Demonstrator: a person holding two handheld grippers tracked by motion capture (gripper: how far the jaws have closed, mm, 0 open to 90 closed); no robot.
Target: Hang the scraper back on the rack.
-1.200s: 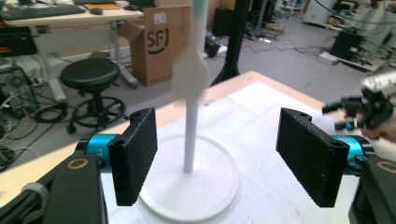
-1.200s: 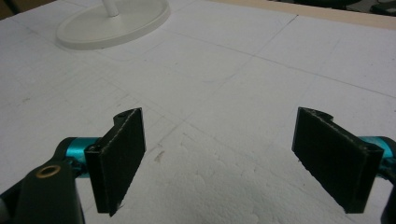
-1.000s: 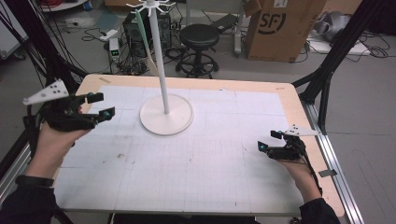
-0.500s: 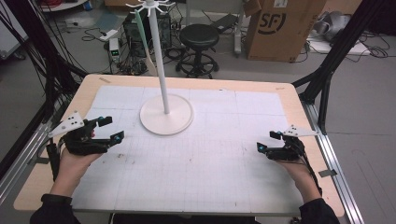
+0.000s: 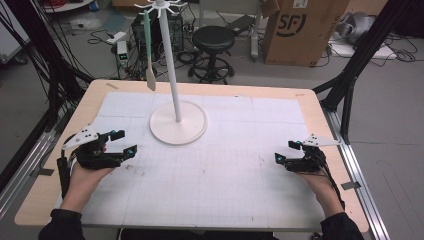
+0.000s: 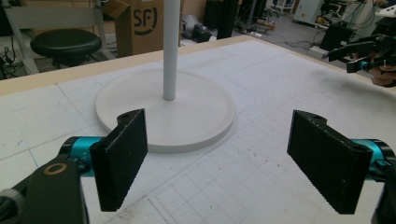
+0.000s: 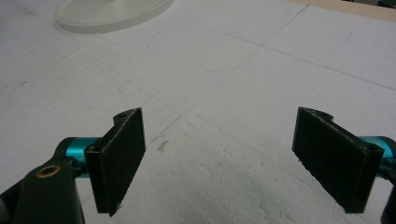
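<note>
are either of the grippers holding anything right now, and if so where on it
Nothing is held. The left gripper and the right gripper both have their jaws wide apart over the white mat, with bare mat between them.

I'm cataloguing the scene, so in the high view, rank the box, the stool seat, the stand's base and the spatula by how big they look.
1. Box
2. Base
3. Stool seat, though it sits farther off
4. Spatula, long but thin

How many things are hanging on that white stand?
1: a pale green spatula hangs from a hook at the stand's top left, blade down above the table's far edge. The other hooks look bare, though the top is partly cut off.
</note>
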